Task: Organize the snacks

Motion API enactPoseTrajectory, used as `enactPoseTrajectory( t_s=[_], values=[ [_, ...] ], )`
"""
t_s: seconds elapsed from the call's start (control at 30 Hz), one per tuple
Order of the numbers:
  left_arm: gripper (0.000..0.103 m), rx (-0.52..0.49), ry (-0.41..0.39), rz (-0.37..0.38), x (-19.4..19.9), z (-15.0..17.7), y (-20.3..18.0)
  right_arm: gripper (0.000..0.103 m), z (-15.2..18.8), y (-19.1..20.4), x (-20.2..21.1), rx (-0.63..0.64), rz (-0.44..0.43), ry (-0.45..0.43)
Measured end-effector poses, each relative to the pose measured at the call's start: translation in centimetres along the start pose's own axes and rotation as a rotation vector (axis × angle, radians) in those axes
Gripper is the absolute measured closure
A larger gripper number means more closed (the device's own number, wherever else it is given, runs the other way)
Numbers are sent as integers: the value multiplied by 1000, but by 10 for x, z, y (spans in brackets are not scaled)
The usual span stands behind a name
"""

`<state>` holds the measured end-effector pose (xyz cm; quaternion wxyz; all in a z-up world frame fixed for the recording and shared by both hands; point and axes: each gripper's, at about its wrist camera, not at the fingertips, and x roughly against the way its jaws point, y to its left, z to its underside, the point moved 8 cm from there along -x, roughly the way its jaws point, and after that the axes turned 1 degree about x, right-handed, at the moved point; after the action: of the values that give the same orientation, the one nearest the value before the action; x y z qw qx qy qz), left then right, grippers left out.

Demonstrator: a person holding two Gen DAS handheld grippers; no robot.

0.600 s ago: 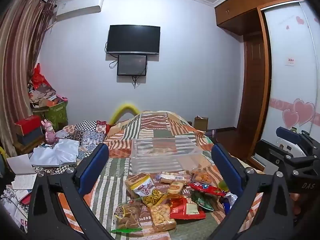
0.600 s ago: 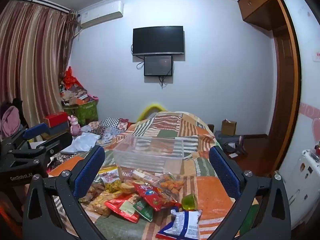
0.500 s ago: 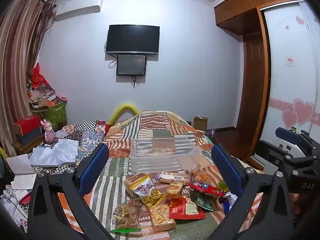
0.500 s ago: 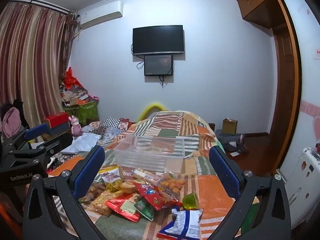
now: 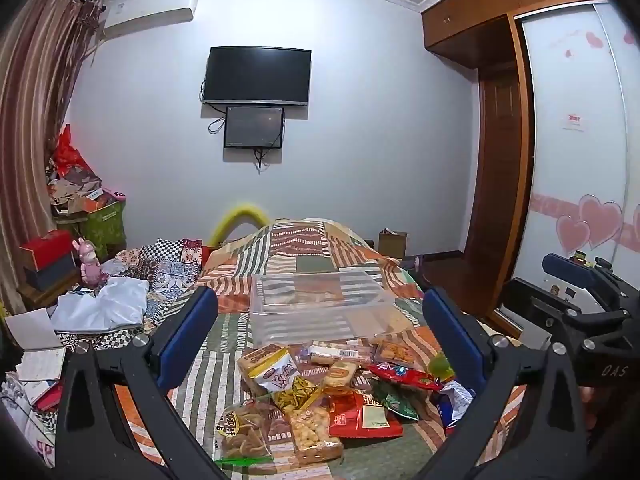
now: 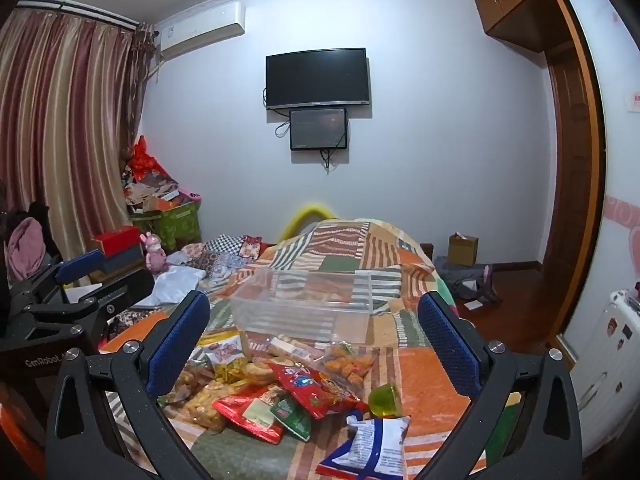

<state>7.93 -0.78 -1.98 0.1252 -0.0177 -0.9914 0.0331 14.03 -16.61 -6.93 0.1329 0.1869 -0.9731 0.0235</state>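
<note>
Bed (image 5: 224,344) carries snack packets (image 5: 316,396) below both spread, empty claws.

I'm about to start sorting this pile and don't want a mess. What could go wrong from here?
1. The snack packets overlap in a heap; gripping the red foil packet may drag its neighbours.
2. The clear plastic bin sits on a soft patchwork quilt, so it could tip or slide when loaded.
3. The blue-and-white crisp bag and the green jelly cup lie apart from the heap and could be missed.
</note>
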Motion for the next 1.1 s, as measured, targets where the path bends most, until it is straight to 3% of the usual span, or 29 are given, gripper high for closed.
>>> enactPoseTrajectory(
  t_s=[1.1],
  values=[
    [0, 1, 0, 5, 0, 0, -2, 0, -7, 5, 7, -4, -30, -15]
  ],
)
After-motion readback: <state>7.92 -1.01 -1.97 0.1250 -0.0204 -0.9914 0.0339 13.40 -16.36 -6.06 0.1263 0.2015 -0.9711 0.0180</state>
